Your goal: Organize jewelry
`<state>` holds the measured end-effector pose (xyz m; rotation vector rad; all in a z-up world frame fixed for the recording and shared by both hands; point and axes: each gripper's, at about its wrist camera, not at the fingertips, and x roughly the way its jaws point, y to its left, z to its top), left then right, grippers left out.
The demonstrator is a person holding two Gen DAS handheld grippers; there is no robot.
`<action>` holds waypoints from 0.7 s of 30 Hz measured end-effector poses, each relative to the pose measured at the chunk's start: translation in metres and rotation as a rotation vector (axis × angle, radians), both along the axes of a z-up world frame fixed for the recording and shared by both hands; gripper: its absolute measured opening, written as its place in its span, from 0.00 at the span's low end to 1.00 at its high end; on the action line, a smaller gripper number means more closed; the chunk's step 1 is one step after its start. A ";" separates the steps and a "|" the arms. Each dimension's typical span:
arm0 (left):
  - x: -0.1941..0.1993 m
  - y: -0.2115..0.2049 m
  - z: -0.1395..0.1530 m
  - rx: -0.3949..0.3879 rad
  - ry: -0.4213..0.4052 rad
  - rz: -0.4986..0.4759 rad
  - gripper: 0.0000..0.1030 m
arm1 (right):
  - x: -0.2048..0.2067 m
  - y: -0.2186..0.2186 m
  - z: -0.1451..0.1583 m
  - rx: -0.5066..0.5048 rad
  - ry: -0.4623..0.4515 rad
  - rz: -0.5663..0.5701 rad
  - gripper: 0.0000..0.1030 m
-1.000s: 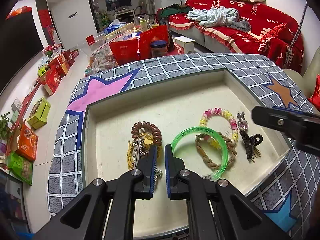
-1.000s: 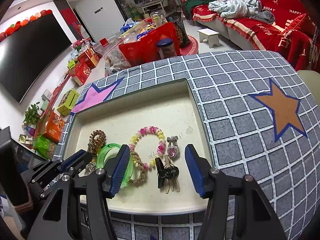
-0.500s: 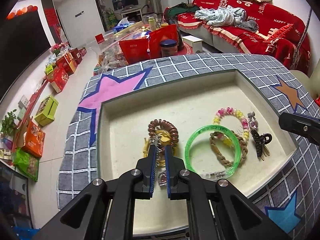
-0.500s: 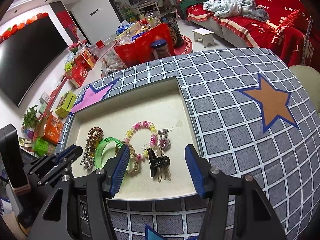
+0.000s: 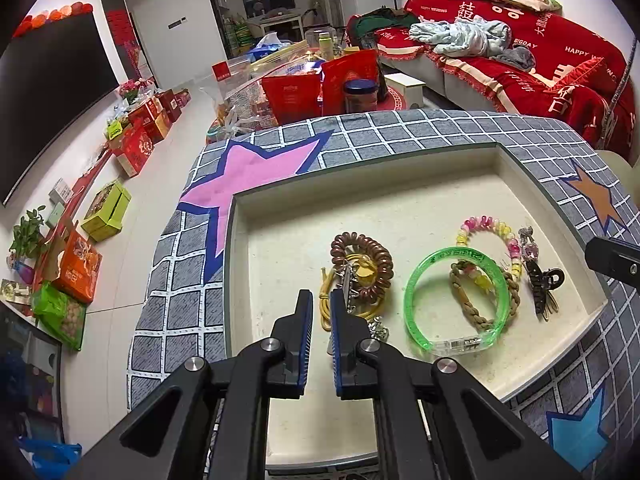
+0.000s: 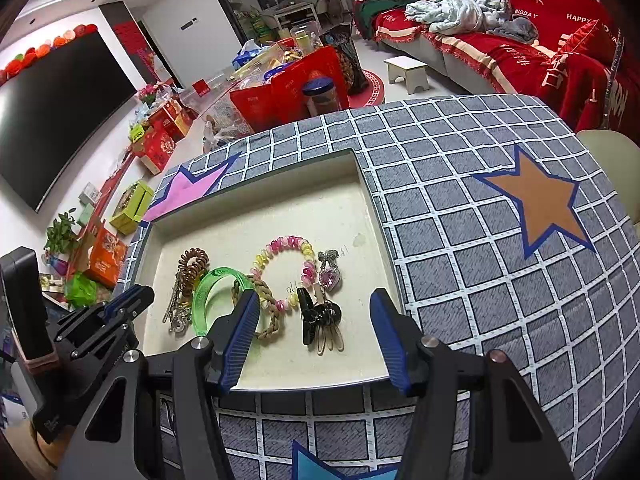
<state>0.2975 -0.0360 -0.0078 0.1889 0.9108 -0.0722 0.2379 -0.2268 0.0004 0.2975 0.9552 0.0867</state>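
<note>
The left gripper [image 5: 320, 312], jaws nearly closed on nothing, sits just before the brown coil tie [image 5: 362, 258], nearer than the right. The right gripper [image 6: 314, 334] gapes wide, empty, toward the black claw clip [image 6: 318, 316].

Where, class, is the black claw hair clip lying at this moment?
The black claw hair clip lies in the recessed tray, near its right wall, between the right gripper's spread fingers in that view, just below the pink heart pendant.

A recessed cream tray [image 6: 360, 216] (set into the checked, star-patterned tabletop [image 6: 460, 216]) holds bracelets [image 6: 286, 270] and hair ties [image 5: 362, 266].
</note>
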 end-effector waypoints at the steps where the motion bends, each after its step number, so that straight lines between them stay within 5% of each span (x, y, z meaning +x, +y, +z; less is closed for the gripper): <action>1: 0.000 0.000 0.000 0.000 -0.003 0.001 0.24 | 0.000 0.000 0.000 0.001 0.000 0.000 0.59; 3: 0.000 0.002 0.002 0.001 -0.012 0.004 0.24 | 0.000 0.000 0.000 -0.001 -0.002 0.000 0.59; 6: -0.001 0.005 0.006 0.004 -0.027 0.037 1.00 | -0.001 -0.001 0.001 0.002 -0.006 -0.003 0.59; 9: -0.006 0.008 0.012 0.017 -0.089 0.051 1.00 | -0.003 -0.002 0.001 0.004 -0.011 -0.002 0.59; 16: -0.012 0.006 0.010 0.021 -0.070 0.032 1.00 | -0.005 0.008 0.001 -0.040 -0.003 0.023 0.59; 19: -0.022 0.005 0.009 0.022 -0.066 0.024 1.00 | -0.009 0.020 0.001 -0.086 -0.008 0.060 0.76; 21: -0.028 0.006 0.008 0.016 -0.059 0.026 1.00 | -0.013 0.026 0.003 -0.112 -0.018 0.078 0.79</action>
